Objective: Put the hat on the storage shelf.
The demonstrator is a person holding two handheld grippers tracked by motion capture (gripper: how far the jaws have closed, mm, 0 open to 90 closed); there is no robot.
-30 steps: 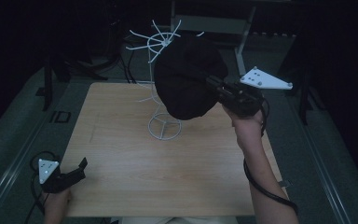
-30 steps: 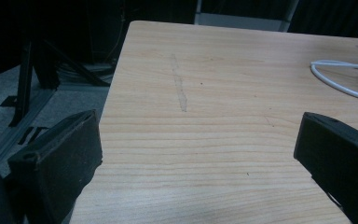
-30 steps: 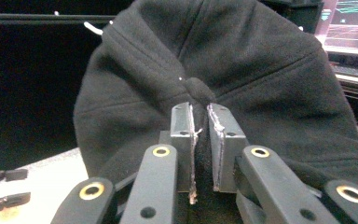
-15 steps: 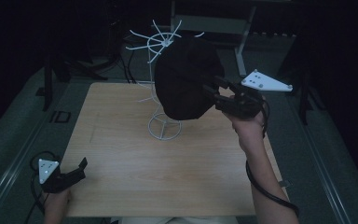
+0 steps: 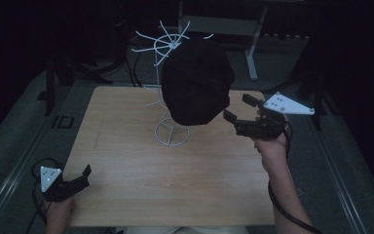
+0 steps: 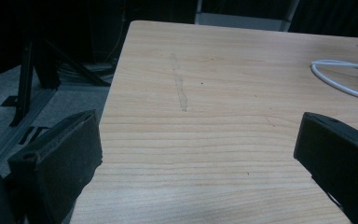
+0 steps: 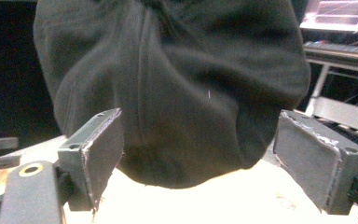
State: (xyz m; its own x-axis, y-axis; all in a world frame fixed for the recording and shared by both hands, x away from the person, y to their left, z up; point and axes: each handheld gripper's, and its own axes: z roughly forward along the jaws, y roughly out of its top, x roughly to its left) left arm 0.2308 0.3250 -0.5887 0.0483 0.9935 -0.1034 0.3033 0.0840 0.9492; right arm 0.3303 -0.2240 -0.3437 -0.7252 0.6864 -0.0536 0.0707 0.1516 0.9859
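A black cap [image 5: 197, 80] hangs on a white wire stand [image 5: 171, 134] at the back middle of the wooden table [image 5: 126, 156]. My right gripper [image 5: 237, 108] sits just right of the cap, a little apart from it. Its jaws have just been opening and stand wide, with nothing between them. In the right gripper view the cap [image 7: 177, 84] hangs beyond the two pads [image 7: 100, 149]. My left gripper [image 5: 84, 171] rests at the table's front left corner, open and empty. In the left gripper view its pads [image 6: 65, 154] frame bare wood, with the stand's ring base [image 6: 340, 77] at far right.
Dark metal frames [image 5: 53, 83] stand off the table's left side, and a grey desk leg [image 5: 253, 48] rises behind it. A cable [image 5: 282, 204] trails from the right gripper along the forearm. Grey floor [image 5: 9, 141] lies on both sides.
My right gripper let go of the cap, opened, and drew back down and to the right. The cap now hangs free on the stand. The left gripper has stayed put.
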